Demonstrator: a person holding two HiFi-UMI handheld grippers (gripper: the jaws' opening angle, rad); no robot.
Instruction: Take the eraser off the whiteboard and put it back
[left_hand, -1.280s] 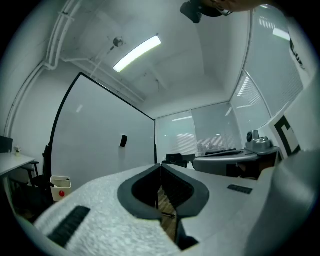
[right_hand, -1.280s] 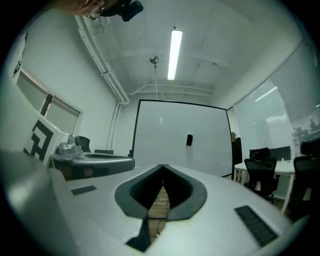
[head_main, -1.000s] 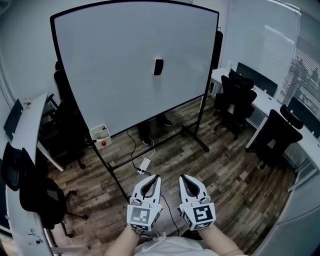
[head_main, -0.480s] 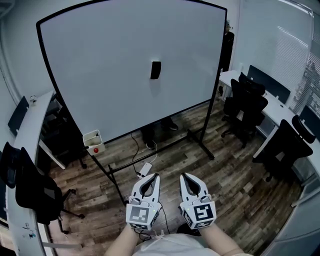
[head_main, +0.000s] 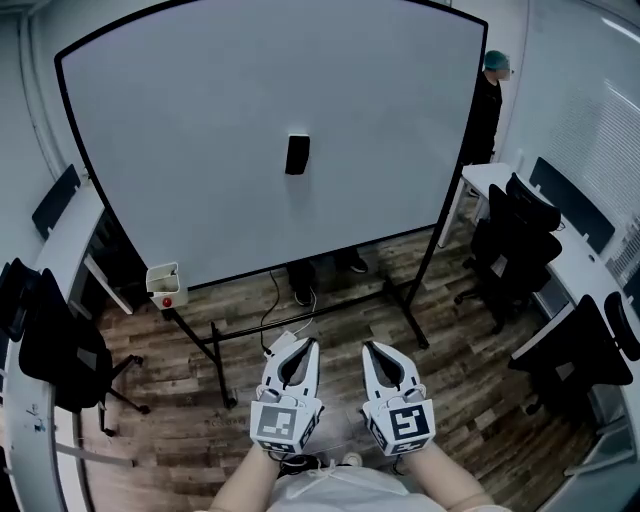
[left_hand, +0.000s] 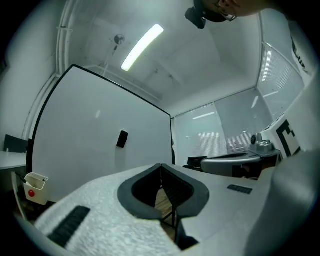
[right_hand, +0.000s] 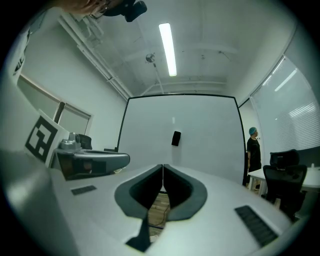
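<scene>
A black eraser (head_main: 297, 154) clings upright to the middle of a large white whiteboard (head_main: 200, 150) on a rolling stand. It also shows as a small dark block in the left gripper view, eraser (left_hand: 121, 139), and in the right gripper view, eraser (right_hand: 176, 138). My left gripper (head_main: 307, 345) and right gripper (head_main: 368, 349) are held side by side low in the head view, level, pointing at the board from well short of it. Both are shut with nothing between their tips.
A small white tray with a red object (head_main: 164, 286) hangs at the board's lower left. Black office chairs (head_main: 515, 250) and a white desk stand at the right, another desk and chair (head_main: 55, 350) at the left. A person (head_main: 490, 100) stands behind the board's right edge. Cables lie on the wood floor.
The whiteboard and eraser have grown larger and nearer in the head view. Both grippers keep the same pose, shut, side by side.
</scene>
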